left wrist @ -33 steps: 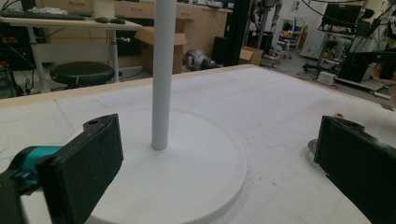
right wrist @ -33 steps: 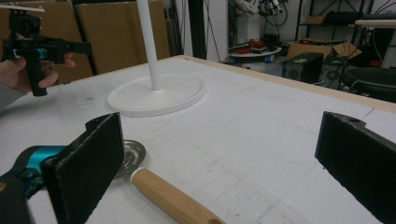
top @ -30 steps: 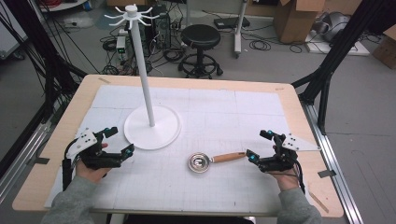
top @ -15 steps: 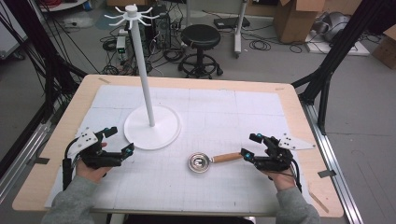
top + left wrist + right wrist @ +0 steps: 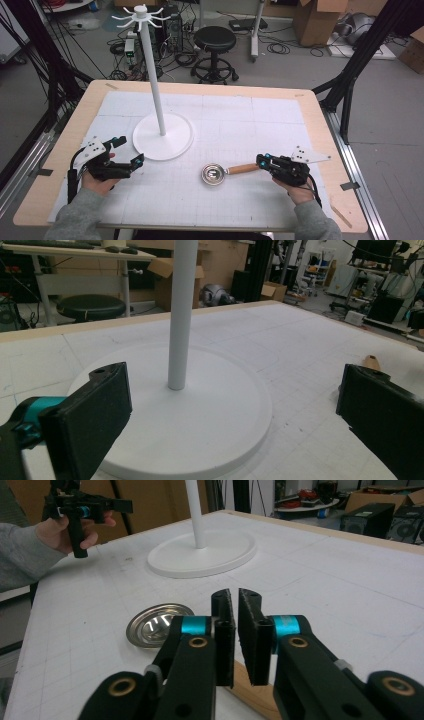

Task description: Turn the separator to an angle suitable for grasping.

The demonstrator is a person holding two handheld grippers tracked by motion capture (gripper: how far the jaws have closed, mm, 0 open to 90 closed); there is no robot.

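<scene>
A small round metal pan with a wooden handle lies on the white mat, its bowl to the left. My right gripper sits at the handle's right end. Its jaws have just been closing and now stand almost together over the wooden handle, gripping it. My left gripper rests at the mat's left, jaws wide open and nothing between them, facing the white rack's round base. The left gripper also appears far off in the right gripper view.
The tall white rack with hooks on top stands on its base at the mat's left centre. The wooden table edge frames the mat. A stool and boxes stand on the floor beyond.
The right gripper's jaws went from wide open to closed at the end of the wooden handle. The left hand and the pan stayed where they were.
</scene>
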